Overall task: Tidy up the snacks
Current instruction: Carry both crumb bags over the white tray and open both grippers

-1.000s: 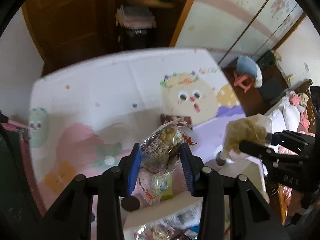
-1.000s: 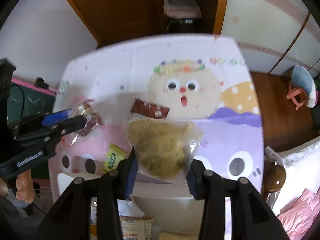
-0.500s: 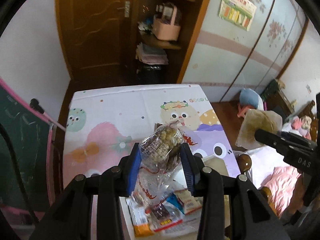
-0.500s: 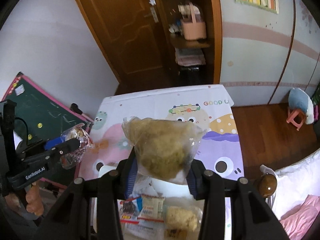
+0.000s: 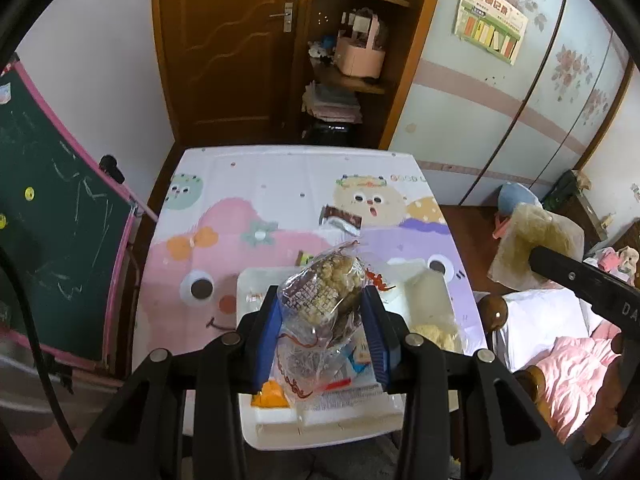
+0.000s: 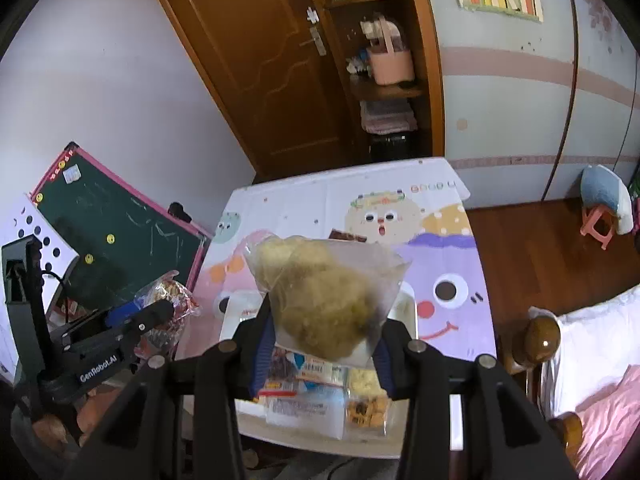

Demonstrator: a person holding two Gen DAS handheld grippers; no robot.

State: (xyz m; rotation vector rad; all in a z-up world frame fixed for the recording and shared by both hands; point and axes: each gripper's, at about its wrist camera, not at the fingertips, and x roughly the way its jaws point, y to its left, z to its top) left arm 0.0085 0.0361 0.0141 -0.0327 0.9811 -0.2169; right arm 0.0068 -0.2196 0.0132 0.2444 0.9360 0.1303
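My left gripper [image 5: 323, 320] is shut on a clear bag of puffed rice cakes [image 5: 320, 300] with red print and holds it high above a white tray [image 5: 320, 424] of several snack packets. My right gripper [image 6: 325, 332] is shut on a clear bag of pale yellow floss-like snack [image 6: 324, 296], also high above the tray [image 6: 408, 304]. The right gripper with its bag shows at the right of the left wrist view [image 5: 536, 248]. The left gripper with its bag shows at the left of the right wrist view [image 6: 160, 308].
The tray sits on a table with a cartoon-print cloth [image 5: 248, 184]. A brown wrapped bar [image 5: 340, 218] and a small green-yellow packet [image 5: 304, 258] lie on the cloth. A green chalkboard [image 5: 52, 208] stands left; a bed with pink bedding [image 5: 568, 364] stands right.
Both grippers have risen well above the table with their bags still held. The table and tray now look smaller and farther below.
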